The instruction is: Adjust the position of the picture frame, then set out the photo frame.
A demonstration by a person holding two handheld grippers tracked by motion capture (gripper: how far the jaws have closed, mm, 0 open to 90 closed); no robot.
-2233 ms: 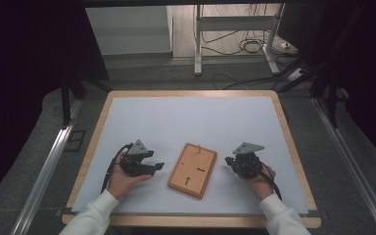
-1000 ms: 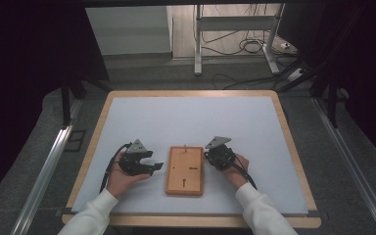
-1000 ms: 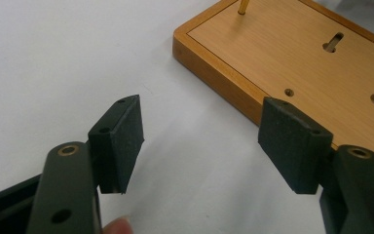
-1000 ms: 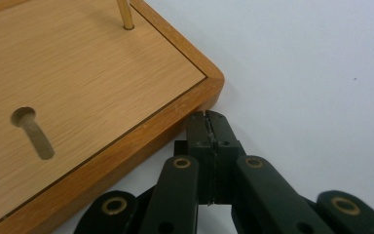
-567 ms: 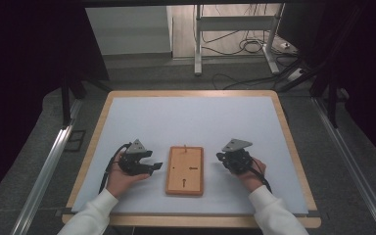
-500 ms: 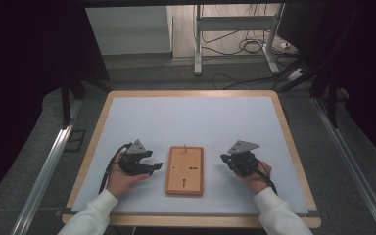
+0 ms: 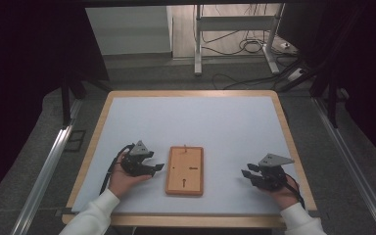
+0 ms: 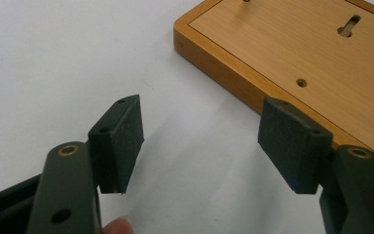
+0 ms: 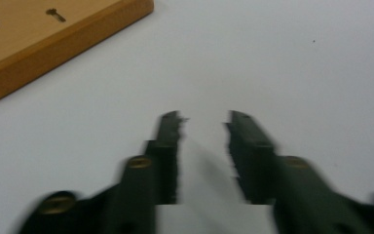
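A flat wooden board (image 7: 184, 170) with keyhole slots and a small peg at its far edge lies square on the white table top, near the front middle. My left gripper (image 7: 155, 168) rests just left of the board, open, with nothing between its pads (image 8: 121, 139). In the left gripper view the board (image 8: 311, 63) lies just beyond the right jaw. My right gripper (image 7: 246, 174) sits well right of the board near the front right corner, open and empty. The right gripper view is blurred, with the board's corner (image 9: 44, 34) at upper left.
The table (image 7: 279, 117) has a wooden rim around a white surface. Beyond its far edge are a metal stand (image 7: 196, 39) and cables on the floor. Metal rails (image 7: 44, 171) run along both sides.
The board went from tilted to square. My right gripper was beside the board's right edge, then pulled away to the right and toward the front. The left gripper stayed put.
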